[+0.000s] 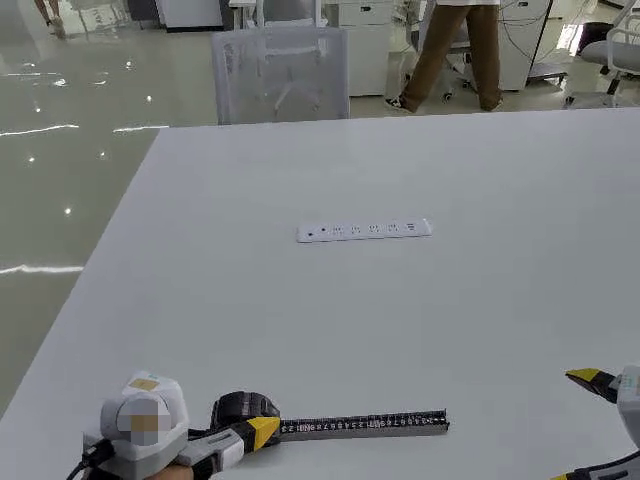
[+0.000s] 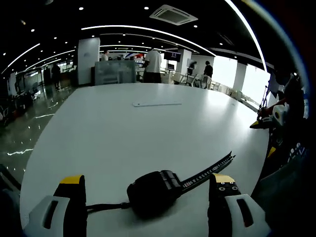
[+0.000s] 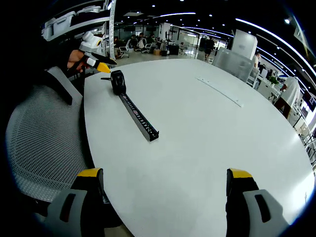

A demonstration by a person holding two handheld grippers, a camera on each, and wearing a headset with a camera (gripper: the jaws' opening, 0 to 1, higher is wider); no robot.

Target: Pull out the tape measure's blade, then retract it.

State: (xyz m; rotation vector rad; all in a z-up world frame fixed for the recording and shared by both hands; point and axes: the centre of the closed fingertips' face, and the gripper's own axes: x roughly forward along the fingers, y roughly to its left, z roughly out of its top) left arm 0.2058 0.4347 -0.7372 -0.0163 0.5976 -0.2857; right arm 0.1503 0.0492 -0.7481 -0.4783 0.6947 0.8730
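Two fingers of the left gripper [image 2: 148, 180] stand wide apart. The black tape measure [image 2: 153, 191] lies on the white table [image 2: 123, 128] between them, touching neither. Its blade [image 2: 207, 170] runs out toward two o'clock. The right gripper [image 3: 165, 173] is spread too, with the blade's tip well off at eleven o'clock.

The counter [image 1: 400, 330] is showing a smooth matt white top, the tape measure [image 1: 241, 406] at its 7 o'clock is wearing ribbed black casing, and the floor [image 1: 60, 170] is gleaming glossy.
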